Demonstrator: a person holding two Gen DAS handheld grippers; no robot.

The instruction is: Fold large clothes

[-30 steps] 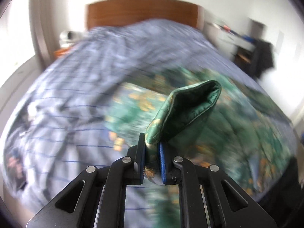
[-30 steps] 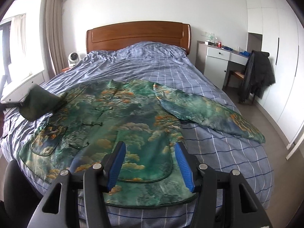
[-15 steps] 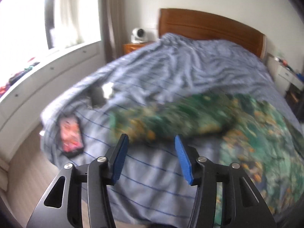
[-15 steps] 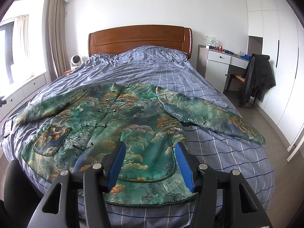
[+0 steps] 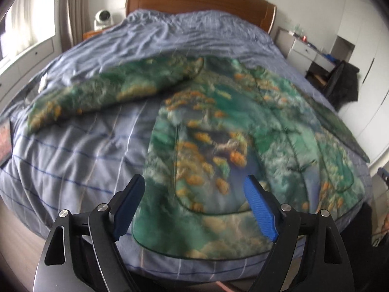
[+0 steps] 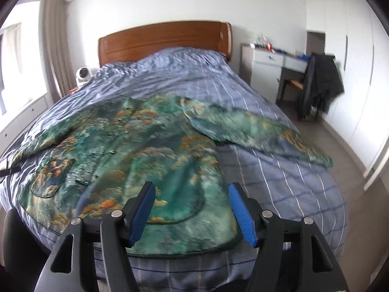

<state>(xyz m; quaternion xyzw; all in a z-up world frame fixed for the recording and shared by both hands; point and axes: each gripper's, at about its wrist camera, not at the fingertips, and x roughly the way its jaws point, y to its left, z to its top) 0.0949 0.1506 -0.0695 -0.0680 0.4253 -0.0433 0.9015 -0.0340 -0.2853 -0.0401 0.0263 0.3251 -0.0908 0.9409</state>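
Observation:
A large green jacket with an orange and white print lies spread flat, front up, on the blue checked bed. Both sleeves are laid out to the sides: the left sleeve and the right sleeve. My left gripper is open and empty above the hem at its left corner. My right gripper is open and empty above the hem near its right corner. The jacket also shows in the right wrist view.
A wooden headboard stands at the far end. A white desk and a chair with a dark coat stand to the right. A phone lies at the bed's left edge. A small fan is by the window.
My left gripper let go of the left sleeve, which now lies flat on the bed, and swung back to the hem. My right gripper moved slightly toward the hem's right side.

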